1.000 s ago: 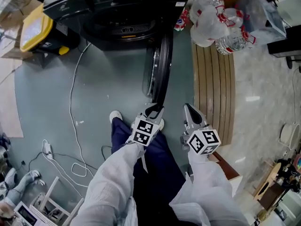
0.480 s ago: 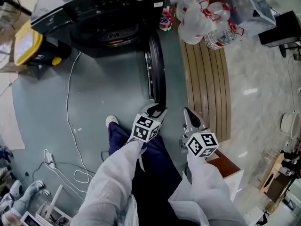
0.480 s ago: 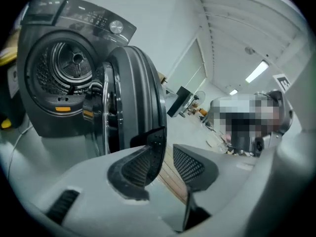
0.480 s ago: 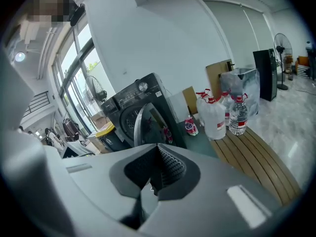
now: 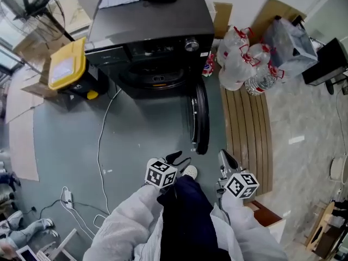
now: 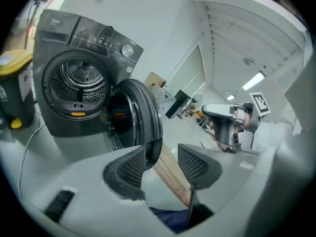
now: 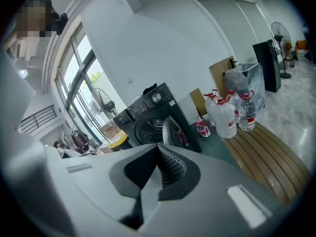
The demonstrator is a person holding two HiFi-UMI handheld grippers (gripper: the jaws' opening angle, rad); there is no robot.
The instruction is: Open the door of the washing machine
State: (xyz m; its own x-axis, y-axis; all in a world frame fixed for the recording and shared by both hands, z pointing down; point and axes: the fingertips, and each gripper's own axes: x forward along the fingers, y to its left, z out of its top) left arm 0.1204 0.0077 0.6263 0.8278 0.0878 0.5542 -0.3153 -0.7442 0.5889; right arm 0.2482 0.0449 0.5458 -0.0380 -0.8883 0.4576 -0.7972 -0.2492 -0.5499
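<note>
The dark grey washing machine [image 5: 155, 42] stands at the far side, and its round door [image 5: 201, 121] is swung out edge-on toward me. In the left gripper view the drum opening [image 6: 74, 85] is bare and the door [image 6: 138, 120] hangs to its right. My left gripper [image 5: 176, 158] is short of the door's near end and apart from it. Its jaws have just been opening, and the left gripper [image 6: 162, 162] holds nothing. My right gripper [image 5: 224, 155] hovers to the right of the door. The right gripper [image 7: 159, 158] is shut on nothing.
A yellow-lidded bin [image 5: 68, 69] sits left of the machine. Packs of water bottles [image 5: 239, 58] and a slatted wooden platform [image 5: 244, 124] lie to the right. A white cable [image 5: 100, 145] trails over the floor. My shoe [image 5: 189, 172] is under the grippers.
The left gripper was closed at the door's near edge; now it is open and has pulled back and up, off the door. The right gripper rose too. The door stays swung out.
</note>
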